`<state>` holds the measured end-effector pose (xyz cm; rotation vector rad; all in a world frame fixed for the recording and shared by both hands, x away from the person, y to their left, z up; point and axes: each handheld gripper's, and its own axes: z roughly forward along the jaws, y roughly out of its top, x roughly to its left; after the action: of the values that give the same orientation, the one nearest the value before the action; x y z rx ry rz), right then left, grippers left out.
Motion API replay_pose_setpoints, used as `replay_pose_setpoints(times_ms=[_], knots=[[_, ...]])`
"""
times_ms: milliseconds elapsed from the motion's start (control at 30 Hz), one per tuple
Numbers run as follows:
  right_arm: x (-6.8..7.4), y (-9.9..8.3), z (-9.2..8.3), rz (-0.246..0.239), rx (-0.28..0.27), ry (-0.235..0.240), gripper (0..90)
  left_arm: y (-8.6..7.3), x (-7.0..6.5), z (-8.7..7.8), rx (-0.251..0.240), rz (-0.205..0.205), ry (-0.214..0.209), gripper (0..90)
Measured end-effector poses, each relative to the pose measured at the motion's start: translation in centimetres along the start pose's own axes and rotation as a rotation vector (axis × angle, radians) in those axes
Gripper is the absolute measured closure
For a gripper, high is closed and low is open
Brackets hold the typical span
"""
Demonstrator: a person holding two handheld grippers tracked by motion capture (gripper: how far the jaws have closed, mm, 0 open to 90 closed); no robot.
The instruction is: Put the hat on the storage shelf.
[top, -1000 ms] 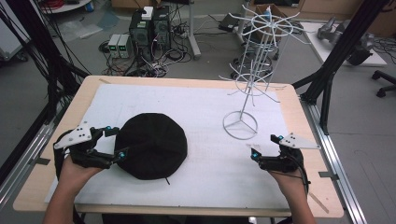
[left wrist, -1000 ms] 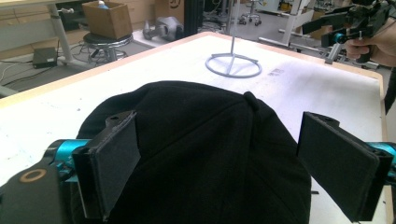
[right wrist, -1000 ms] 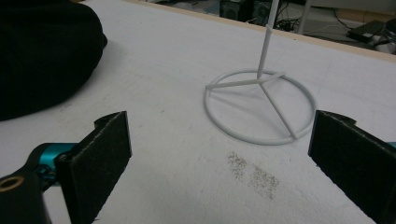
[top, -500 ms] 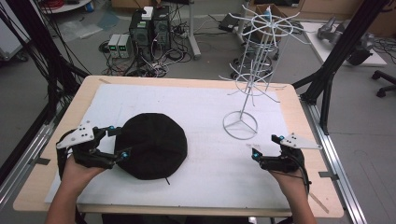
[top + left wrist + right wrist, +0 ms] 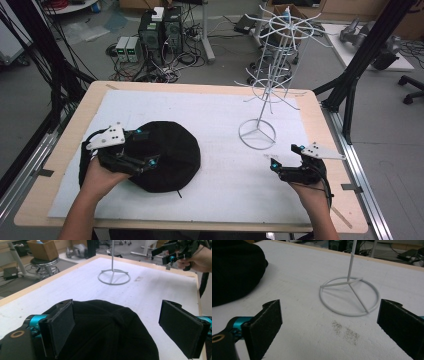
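Hat (image 5: 162, 155): flat on table (image 5: 65, 150), left-front, well apart from rack (image 5: 270, 75). Not yet gripped or lifted.

Left tool (image 5: 142, 162): over hat's near-left edge, jaws spread wide w/ crown between them in left gripper view (image 5: 112, 332); no pinch made.

Right tool (image 5: 282, 167): right-front, jaws apart, empty, aimed at rack base (image 5: 349, 296).

Progress est.: early, approach stage only. Remaining: close on hat, lift, carry to rack, hang on a prong.

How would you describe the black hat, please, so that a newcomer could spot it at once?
Start at the wooden table and its white mat. On the mat's left half lies the black hat, round, soft and flat, under the left hand-held gripper. It is the one dark cloth thing there; the white wire rack stands to the right.
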<state>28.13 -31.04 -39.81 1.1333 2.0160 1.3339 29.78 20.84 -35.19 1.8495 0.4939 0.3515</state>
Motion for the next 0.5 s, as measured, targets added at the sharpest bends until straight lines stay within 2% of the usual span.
replay_pose_setpoints(times_ms=[233, 400, 500], knots=[[0.0, -0.1, 0.0, 0.004, 0.006, -0.001, 5.1, 0.1, -0.1, 1.6, 0.044, 0.010, 0.012, 13.6], [0.0, -0.1, 0.2, -0.001, 0.010, 0.000, 5.1, -0.4, 0.2, 3.2, 0.134, 0.035, 0.047, 13.8], [0.0, -0.1, 0.2, -0.006, 0.012, -0.003, 5.1, -0.5, 0.2, 3.6, 0.155, 0.046, 0.054, 13.8]])
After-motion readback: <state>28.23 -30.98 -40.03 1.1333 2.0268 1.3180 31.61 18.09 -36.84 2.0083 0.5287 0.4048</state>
